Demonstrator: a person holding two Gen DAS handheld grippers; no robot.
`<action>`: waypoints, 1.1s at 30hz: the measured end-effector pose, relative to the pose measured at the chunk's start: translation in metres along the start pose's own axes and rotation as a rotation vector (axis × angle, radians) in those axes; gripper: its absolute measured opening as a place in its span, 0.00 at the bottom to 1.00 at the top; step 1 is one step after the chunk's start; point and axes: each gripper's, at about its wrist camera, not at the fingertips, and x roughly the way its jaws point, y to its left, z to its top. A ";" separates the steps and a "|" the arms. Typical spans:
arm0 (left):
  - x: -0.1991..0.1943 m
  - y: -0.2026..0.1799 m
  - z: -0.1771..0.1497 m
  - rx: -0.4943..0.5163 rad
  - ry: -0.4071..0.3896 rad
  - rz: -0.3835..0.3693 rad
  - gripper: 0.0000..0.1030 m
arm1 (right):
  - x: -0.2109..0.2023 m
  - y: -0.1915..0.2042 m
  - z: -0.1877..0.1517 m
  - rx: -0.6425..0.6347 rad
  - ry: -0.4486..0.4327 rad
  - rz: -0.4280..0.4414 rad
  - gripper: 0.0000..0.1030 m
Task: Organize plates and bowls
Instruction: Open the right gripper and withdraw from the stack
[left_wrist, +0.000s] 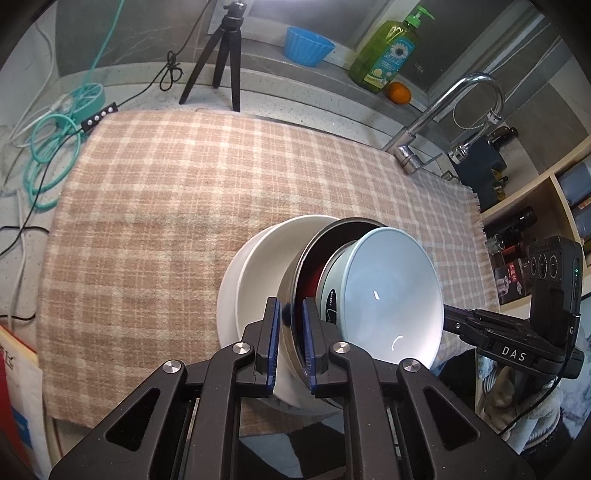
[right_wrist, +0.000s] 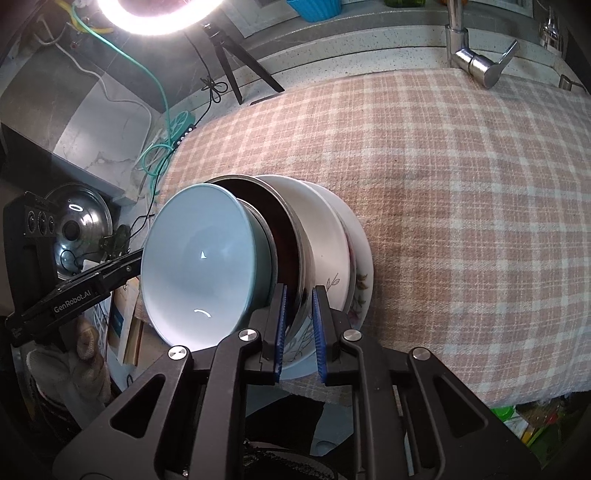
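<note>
A nested stack stands above the near edge of the checked cloth: a pale blue bowl inside a steel bowl with a dark red inside, inside white dishes. My left gripper is shut on the steel bowl's rim. My right gripper is shut on the same steel rim from the other side; the blue bowl is at its left, a white bowl and a floral plate at its right.
A black tripod, teal cables, a blue tub, a green soap bottle, an orange and a faucet line the back. A pot lid is at the left.
</note>
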 end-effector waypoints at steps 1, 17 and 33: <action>-0.001 -0.001 0.000 0.007 -0.005 0.007 0.11 | -0.001 -0.001 0.001 -0.001 -0.005 -0.002 0.13; -0.039 -0.018 -0.019 0.102 -0.125 0.142 0.25 | -0.043 0.007 -0.012 -0.132 -0.159 -0.125 0.34; -0.064 -0.046 -0.048 0.153 -0.203 0.242 0.67 | -0.091 0.023 -0.044 -0.238 -0.328 -0.173 0.75</action>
